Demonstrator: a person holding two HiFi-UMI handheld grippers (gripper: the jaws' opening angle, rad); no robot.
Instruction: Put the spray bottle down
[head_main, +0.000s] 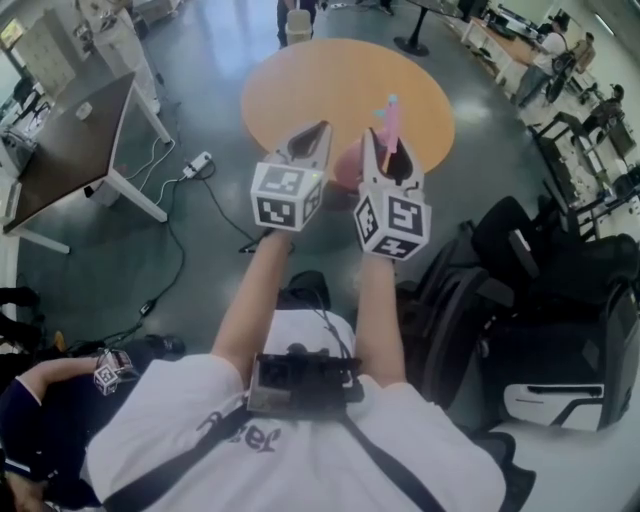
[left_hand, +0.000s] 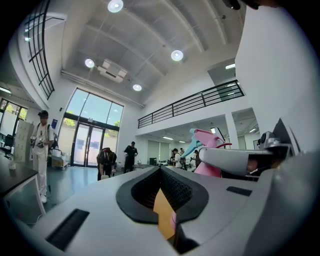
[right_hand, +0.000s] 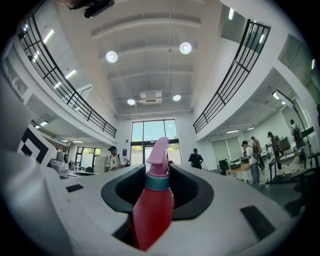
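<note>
A pink spray bottle (head_main: 389, 120) with a teal collar and a pale trigger head stands upright between the jaws of my right gripper (head_main: 385, 142), which is shut on its body. In the right gripper view the bottle (right_hand: 152, 205) fills the gap between the black pads, its nozzle head rising above them. The left gripper (head_main: 319, 130) hovers just left of it at the same height, jaw tips together, nothing held. From the left gripper view the bottle (left_hand: 207, 150) shows at the right. Both grippers hang over the near edge of a round orange table (head_main: 300, 90).
A dark desk (head_main: 70, 140) stands at the left, with a power strip and cables (head_main: 197, 162) on the floor beside it. Black office chairs and bags (head_main: 520, 260) crowd the right side. A person crouches at lower left (head_main: 40, 420). Other people stand far off.
</note>
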